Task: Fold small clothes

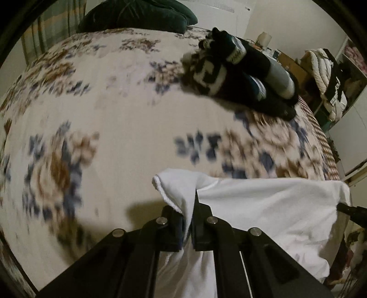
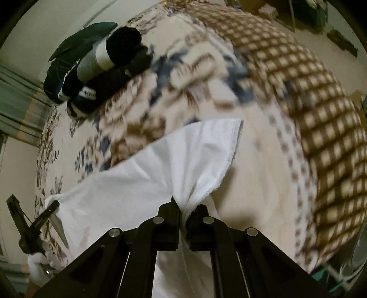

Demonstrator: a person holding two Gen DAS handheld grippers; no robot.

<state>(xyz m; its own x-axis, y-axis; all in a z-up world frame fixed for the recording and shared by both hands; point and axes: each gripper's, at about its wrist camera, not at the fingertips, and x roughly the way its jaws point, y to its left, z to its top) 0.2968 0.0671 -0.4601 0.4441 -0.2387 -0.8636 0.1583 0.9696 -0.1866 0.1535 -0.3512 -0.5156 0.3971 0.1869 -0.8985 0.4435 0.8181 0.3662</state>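
Note:
A white cloth (image 1: 263, 206) hangs stretched between my two grippers above a floral bedspread (image 1: 103, 103). My left gripper (image 1: 189, 206) is shut on the cloth's left edge, the fabric bunched between its black fingers. My right gripper (image 2: 184, 206) is shut on the other end of the white cloth (image 2: 142, 178), pinching a gathered corner. In the right wrist view the left gripper (image 2: 51, 207) shows at the far left, held by a white-gloved hand (image 2: 37, 267). In the left wrist view the tip of the right gripper (image 1: 344, 207) shows at the far right.
A pile of folded dark clothes (image 1: 243, 75) lies on the bed further off, seen too in the right wrist view as the dark clothes (image 2: 101, 68). A dark green pillow (image 1: 137, 16) sits at the head. A checked brown blanket (image 2: 309, 103) covers the bed's edge. Cluttered shelves (image 1: 332, 75) stand beside the bed.

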